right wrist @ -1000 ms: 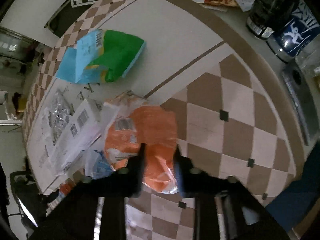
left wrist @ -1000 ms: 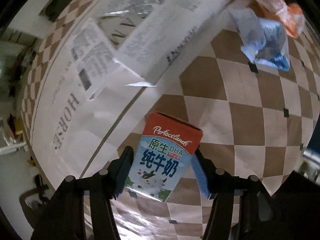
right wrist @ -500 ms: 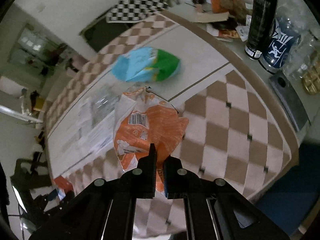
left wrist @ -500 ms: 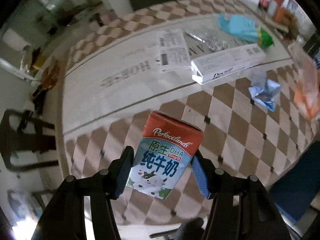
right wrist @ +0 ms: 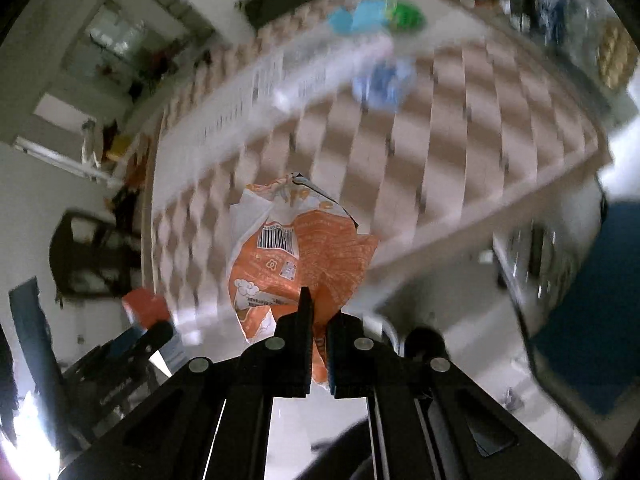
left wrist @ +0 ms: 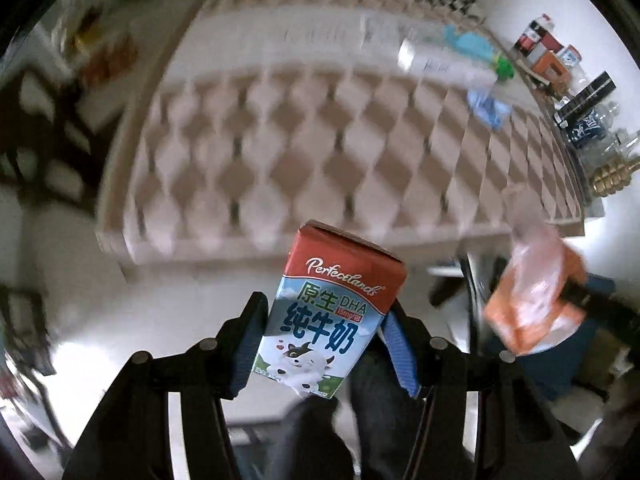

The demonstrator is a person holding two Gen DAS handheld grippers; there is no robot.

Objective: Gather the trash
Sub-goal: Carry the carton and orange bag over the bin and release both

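The left claw (left wrist: 324, 344) is clamped on a red, white and blue milk carton (left wrist: 332, 312) at lower centre of its view. The right claw (right wrist: 318, 320) is pinched tight on a crumpled orange wrapper (right wrist: 296, 256) with a barcode. Only the left view shows dark bottles (left wrist: 584, 112) at the right end of the checkered bench (left wrist: 280, 160); the right view alone shows a dark chair (right wrist: 92, 256) at left.
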